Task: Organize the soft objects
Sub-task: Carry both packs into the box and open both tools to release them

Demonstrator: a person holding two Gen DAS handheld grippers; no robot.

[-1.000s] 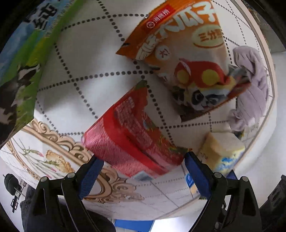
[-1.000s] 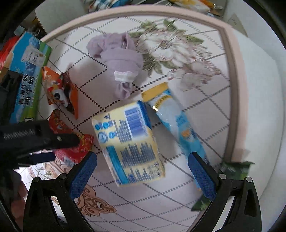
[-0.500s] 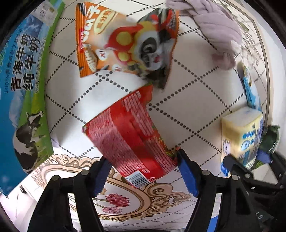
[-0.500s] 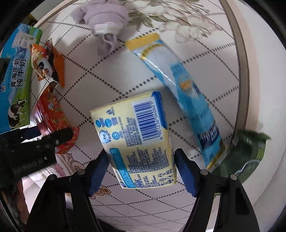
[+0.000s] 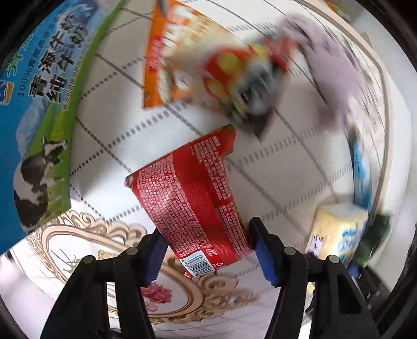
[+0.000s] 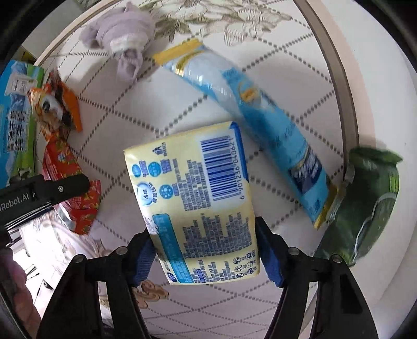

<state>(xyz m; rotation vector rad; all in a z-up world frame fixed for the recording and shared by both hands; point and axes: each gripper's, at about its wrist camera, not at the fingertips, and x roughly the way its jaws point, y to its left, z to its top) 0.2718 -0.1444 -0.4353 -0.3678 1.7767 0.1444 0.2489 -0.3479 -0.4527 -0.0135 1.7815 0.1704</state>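
Now both sets of jaws have just been closing: left gripper [image 5: 206, 250] pinches the red packet [image 5: 192, 203] at frame centre, right gripper [image 6: 206, 256] clamps the yellow tissue pack [image 6: 195, 200], both ready for sorting.

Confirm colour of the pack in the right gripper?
Pale yellow tissue pack with blue print and barcode; clearest in the right wrist view.

We looked down on a round table [image 6: 323, 86] covered by a white quilted cloth [image 6: 161, 109] stitched with dotted diamond lines. A beige band [image 6: 346, 109] ran along the table's rim. Printed flowers [image 6: 234, 15] lay near the far edge of the table, and a gold scroll frame [image 5: 86, 234] near its close edge. Daylight fell evenly across the table.
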